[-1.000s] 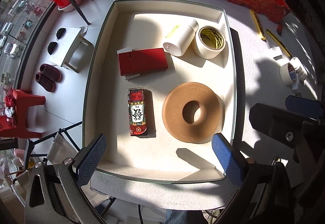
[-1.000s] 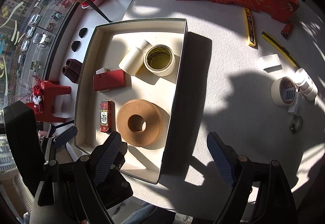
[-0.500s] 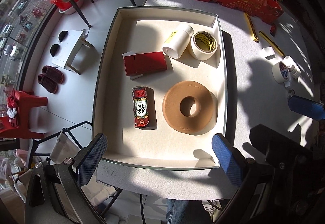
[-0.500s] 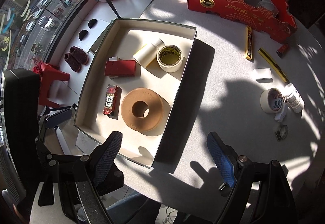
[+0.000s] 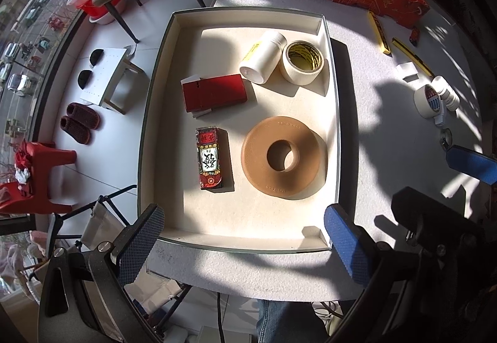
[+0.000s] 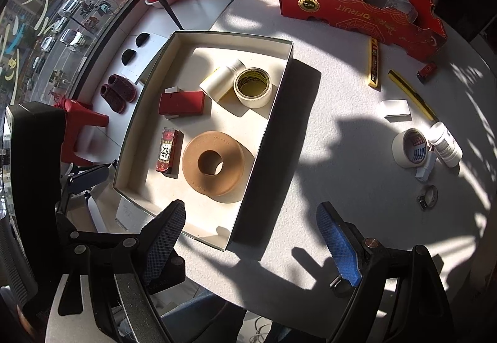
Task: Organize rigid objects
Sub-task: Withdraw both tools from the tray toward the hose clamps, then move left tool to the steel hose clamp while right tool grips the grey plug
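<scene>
White table (image 6: 326, 156), sunlit. Shallow tray (image 5: 334, 131) holds: brown ring (image 5: 284, 158), tape roll (image 5: 303, 63), white bottle (image 5: 262, 58), red box (image 5: 214, 93), patterned pack (image 5: 211, 162), possibly playing cards. Left gripper (image 5: 243, 242) and right gripper (image 6: 251, 239): jaws apart, empty, above the tray's near edge.

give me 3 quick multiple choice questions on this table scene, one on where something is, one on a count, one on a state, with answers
1. Where does the brown ring lie?
A. in the white tray
B. in the red fruit box
C. on the chair

2. How many things lie in the tray?
A. three
B. five
C. seven

3. How do the right gripper's jaws stand?
A. shut on a roll
B. shut on nothing
C. open, holding nothing

Answers: 1 A, the tray walls surround it. 2 B, ring, red box, printed pack, white bottle, tape roll. 3 C, only table shows between the pads.
</scene>
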A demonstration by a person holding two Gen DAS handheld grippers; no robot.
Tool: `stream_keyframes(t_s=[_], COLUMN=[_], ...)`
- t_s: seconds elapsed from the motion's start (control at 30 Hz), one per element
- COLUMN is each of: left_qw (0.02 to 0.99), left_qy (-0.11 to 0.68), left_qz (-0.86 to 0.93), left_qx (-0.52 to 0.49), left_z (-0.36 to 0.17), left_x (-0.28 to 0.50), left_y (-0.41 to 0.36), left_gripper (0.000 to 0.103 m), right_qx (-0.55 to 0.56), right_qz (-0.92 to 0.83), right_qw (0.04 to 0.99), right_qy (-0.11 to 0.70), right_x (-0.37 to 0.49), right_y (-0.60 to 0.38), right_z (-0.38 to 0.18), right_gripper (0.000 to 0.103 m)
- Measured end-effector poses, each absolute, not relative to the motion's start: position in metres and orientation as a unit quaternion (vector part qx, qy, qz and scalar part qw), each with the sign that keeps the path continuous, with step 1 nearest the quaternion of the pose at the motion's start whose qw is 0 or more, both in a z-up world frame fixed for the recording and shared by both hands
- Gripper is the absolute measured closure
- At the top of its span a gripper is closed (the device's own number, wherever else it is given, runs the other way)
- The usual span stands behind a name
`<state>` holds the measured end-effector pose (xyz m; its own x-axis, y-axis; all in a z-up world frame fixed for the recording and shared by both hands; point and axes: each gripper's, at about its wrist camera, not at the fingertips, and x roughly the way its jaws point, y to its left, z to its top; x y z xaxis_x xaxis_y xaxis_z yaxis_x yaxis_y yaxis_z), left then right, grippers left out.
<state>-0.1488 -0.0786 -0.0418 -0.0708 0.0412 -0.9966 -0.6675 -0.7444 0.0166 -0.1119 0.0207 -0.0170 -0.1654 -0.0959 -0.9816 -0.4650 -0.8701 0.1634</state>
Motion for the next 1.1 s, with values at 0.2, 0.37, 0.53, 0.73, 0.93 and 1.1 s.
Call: stream_keyframes(t_s=[0.2,0.37,0.53,0.73,0.93,1.1], left_qw=[0.284,0.332,0.399,0.451,0.49,0.495], left_qy=[0.276,0.318,0.363,0.427,0.446,0.456], left_qz=[0.673,0.639,0.586,0.521,0.488,0.49], left_qx=[-0.625,-0.617,-0.605,-0.586,-0.568,-0.554], left_z=[-0.046,-0.056,-0.067,-0.092,-0.106,-0.123], left_x=[-0.132,-0.1,-0.055,0.008,0.056,0.073], left_y=[-0.057,-0.025,0.011,0.044,0.06,0.073], left_gripper=[0.0,0.0,0.0,0.0,0.0,0.0], right_qx=[-0.628,-0.626,-0.624,-0.616,-0.622,-0.625], right_qz=[0.716,0.676,0.616,0.559,0.539,0.53], right_qw=[0.163,0.224,0.297,0.345,0.349,0.352], right_qy=[0.259,0.318,0.378,0.434,0.448,0.451], right_x=[-0.078,-0.019,0.06,0.132,0.164,0.183], right_y=[0.049,0.087,0.12,0.136,0.138,0.141], right_z=[-0.025,-0.046,-0.069,-0.086,-0.095,-0.097], right_gripper=[0.016,0.016,0.016,0.016,0.016,0.016])
